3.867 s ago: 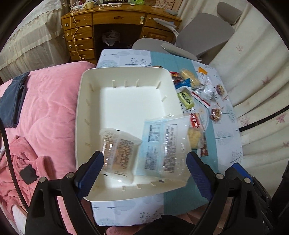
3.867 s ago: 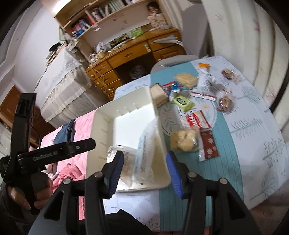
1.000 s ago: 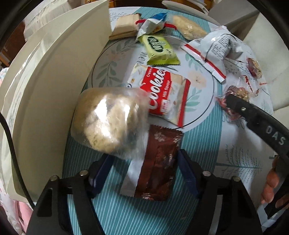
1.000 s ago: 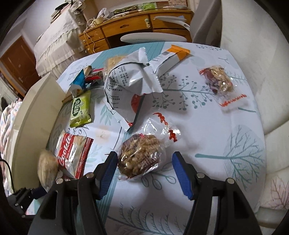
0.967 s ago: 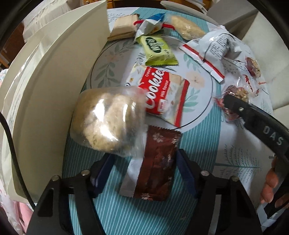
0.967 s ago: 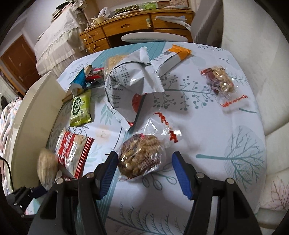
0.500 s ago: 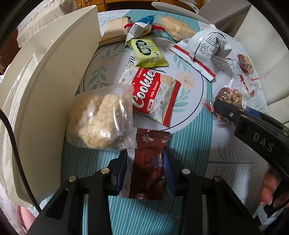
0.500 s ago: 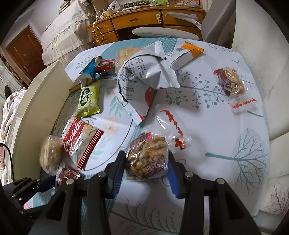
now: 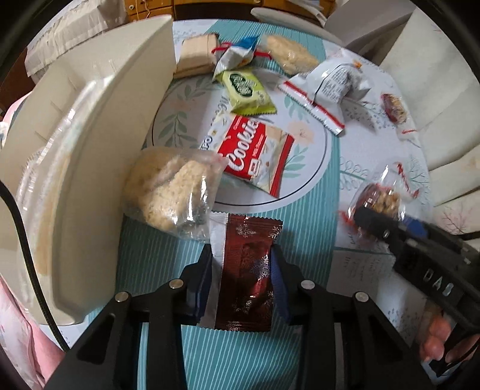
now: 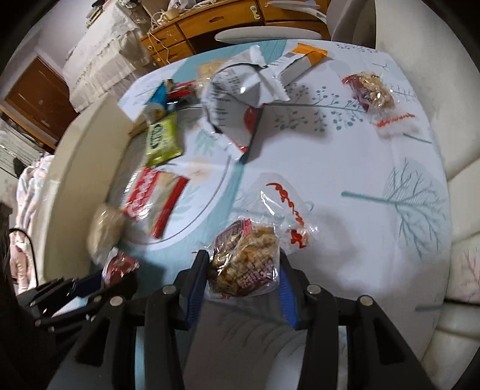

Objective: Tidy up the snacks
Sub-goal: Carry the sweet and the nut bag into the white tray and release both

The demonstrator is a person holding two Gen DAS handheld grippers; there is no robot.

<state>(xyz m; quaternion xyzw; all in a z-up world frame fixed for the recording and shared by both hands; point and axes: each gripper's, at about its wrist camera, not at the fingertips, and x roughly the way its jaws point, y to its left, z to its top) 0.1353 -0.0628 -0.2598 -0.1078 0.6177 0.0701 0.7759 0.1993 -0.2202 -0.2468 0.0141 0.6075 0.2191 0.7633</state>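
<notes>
Fingers (image 9: 211, 264) of left gripper (image 9: 242, 271) clamped on dark red packet (image 9: 246, 270), right gripper (image 10: 242, 280) on clear nut-cluster bag (image 10: 244, 261), both low over bench (image 10: 345, 186). Light, crinkly, slippery; best pinched mid-body, gently.

A wooden chest of drawers (image 10: 228, 21) in warm honey-brown stands along the far wall, with pale cords (image 10: 156, 33) trailing down its front. To its left a cream lace-edged cloth (image 10: 99, 57) drapes over a piece of furniture, and a dark brown wooden door (image 10: 36, 99) lies further left. A grey padded office chair (image 10: 348, 21) sits just beyond the desk (image 10: 375, 168), which is covered by a white cloth printed with teal trees and a teal striped band. Cream cushioned upholstery (image 10: 444, 99) runs along its right side, and pink bedding (image 9: 18, 339) lies at its left.
</notes>
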